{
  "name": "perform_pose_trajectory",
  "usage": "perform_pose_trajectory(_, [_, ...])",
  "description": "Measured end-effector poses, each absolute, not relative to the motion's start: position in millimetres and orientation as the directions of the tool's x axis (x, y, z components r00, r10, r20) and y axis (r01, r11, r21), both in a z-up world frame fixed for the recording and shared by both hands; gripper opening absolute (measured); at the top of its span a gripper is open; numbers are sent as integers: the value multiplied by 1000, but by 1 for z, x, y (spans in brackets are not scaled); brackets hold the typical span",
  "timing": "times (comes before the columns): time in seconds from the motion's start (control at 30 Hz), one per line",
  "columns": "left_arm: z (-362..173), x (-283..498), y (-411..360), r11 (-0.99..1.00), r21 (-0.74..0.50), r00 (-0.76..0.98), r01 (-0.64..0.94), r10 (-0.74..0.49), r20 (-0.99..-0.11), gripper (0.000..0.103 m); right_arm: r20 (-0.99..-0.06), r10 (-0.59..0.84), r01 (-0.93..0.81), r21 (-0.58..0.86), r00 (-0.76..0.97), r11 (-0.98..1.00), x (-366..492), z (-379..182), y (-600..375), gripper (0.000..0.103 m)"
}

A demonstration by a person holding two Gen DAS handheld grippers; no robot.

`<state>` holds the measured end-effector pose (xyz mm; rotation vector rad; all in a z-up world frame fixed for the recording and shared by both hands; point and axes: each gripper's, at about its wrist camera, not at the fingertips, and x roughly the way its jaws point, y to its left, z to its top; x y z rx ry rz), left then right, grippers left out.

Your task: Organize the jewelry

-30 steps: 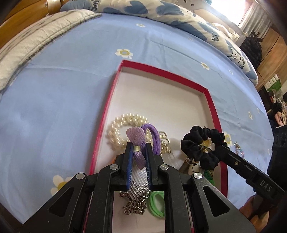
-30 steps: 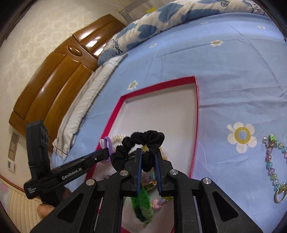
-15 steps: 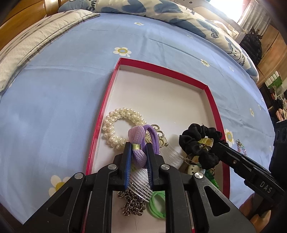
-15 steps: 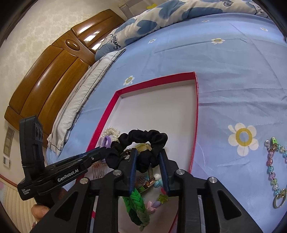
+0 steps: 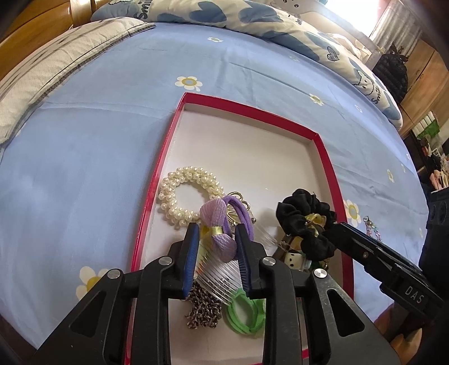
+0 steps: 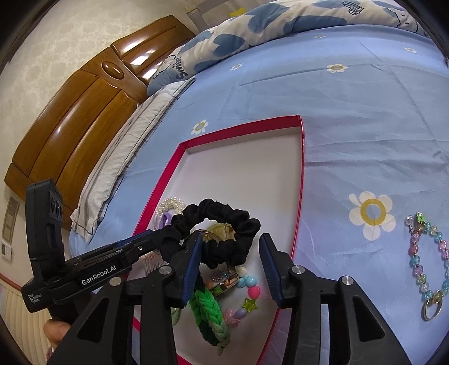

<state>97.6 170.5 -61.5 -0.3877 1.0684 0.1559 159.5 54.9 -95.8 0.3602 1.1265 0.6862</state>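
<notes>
A red-rimmed white tray (image 5: 322, 146) lies on the blue bed sheet; it also shows in the right wrist view (image 6: 301, 157). My left gripper (image 5: 217, 233) is open, with a purple hair tie (image 5: 217, 224) between its fingers over the tray. My right gripper (image 6: 231, 241) is open; a black scrunchie (image 6: 221, 224) sits at its left finger, over the tray. The scrunchie (image 5: 306, 221) and right gripper show in the left wrist view. In the tray lie a pearl bracelet (image 5: 186, 193), a clear comb (image 5: 219, 273), a chain (image 5: 203, 308) and a green band (image 5: 247, 311).
A pastel bead chain with a ring (image 6: 423, 261) lies on the sheet right of the tray. A green braided band (image 6: 209, 311) and coloured beads (image 6: 247, 294) lie in the tray's near end. Pillows (image 5: 224, 14) and a wooden headboard (image 6: 84, 92) stand beyond.
Both grippers have opened. The right one let go of the black scrunchie and the left one loosened from the purple hair tie. Both drew back slightly.
</notes>
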Motion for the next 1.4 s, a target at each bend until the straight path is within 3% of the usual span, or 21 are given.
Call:
perform_pose_trajectory(0.3, [-52,90,169,921,-241,494,-306,-62,-867,33,-686,673,-326,592,277,737,155,-86,51,46])
perform_pose_trajectory(0.57, [-46,78,169,914,-260,508,-310,-72,-859,34,-661,692,-331,609,290,720,149,-76,44,48])
perform_pose_trajectory(0.67, [-39,69,168,912,-270,521,-307,-76,-850,38,-644,708,-328,628,289,705,144,-71,38,54])
perform_pose_trajectory(0.7, [-37,65,167,912,-273,527,-307,-76,-846,41,-637,714,-330,634,290,699,143,-70,37,61])
perform_pose_trajectory(0.8, [-31,53,167,906,-284,541,-315,-75,-838,63,-619,728,-338,645,296,685,136,-64,30,69])
perform_pose_trajectory(1.03, [-22,21,164,899,-303,557,-316,-83,-826,80,-576,759,-306,695,304,650,117,-57,10,77])
perform_pose_trajectory(1.13, [-19,6,165,893,-313,565,-324,-83,-821,80,-540,779,-287,729,318,622,105,-54,-3,84])
perform_pose_trajectory(1.4, [-11,-18,154,897,-300,577,-323,-65,-814,80,-513,793,-276,751,330,600,84,-50,-22,87])
